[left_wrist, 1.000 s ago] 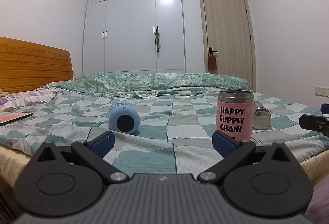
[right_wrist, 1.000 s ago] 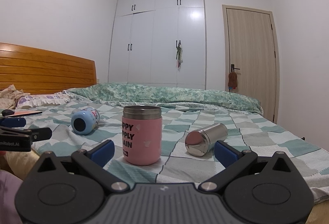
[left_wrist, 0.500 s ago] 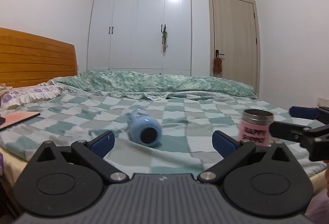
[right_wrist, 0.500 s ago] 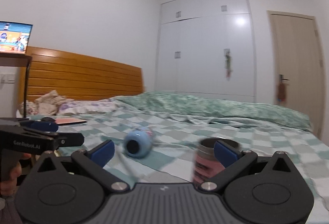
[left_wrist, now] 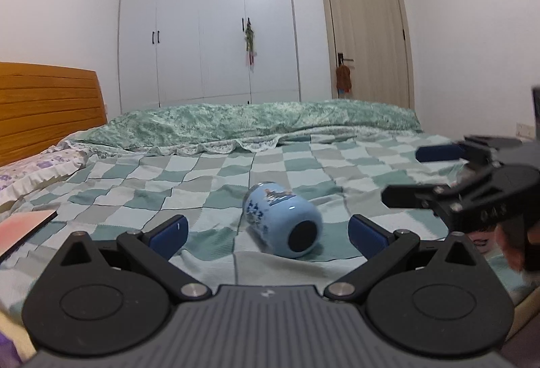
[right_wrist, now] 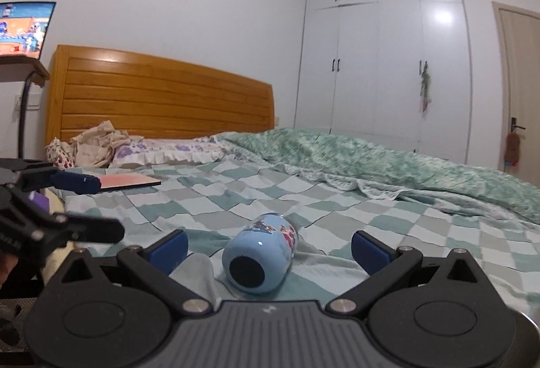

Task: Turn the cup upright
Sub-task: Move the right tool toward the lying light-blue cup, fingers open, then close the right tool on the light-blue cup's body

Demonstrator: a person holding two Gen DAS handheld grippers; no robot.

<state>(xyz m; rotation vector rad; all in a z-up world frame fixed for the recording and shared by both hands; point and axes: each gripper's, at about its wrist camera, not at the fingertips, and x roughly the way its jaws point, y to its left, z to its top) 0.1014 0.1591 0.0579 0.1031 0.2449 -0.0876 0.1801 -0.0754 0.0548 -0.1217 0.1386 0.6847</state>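
Note:
A light blue cup (left_wrist: 281, 219) with a printed picture lies on its side on the checked bedspread, its dark round end facing me; it also shows in the right wrist view (right_wrist: 260, 261). My left gripper (left_wrist: 268, 234) is open, and the cup lies just beyond and between its fingertips. My right gripper (right_wrist: 268, 248) is open, with the cup between its fingertips, not touched. The right gripper also shows at the right of the left wrist view (left_wrist: 418, 175), and the left gripper at the left of the right wrist view (right_wrist: 98, 209).
A pink flat book (right_wrist: 130, 180) lies on the bed near the pillows (right_wrist: 168, 148). A wooden headboard (right_wrist: 162, 104) stands at the left. A folded green quilt (left_wrist: 256, 123) runs along the bed's far side. A white wardrobe (left_wrist: 209, 27) and a door (left_wrist: 368, 33) stand behind.
Both grippers have swung left and closed in on the blue cup. The pink can and the steel cup have left both views. The blue cup lies where it was.

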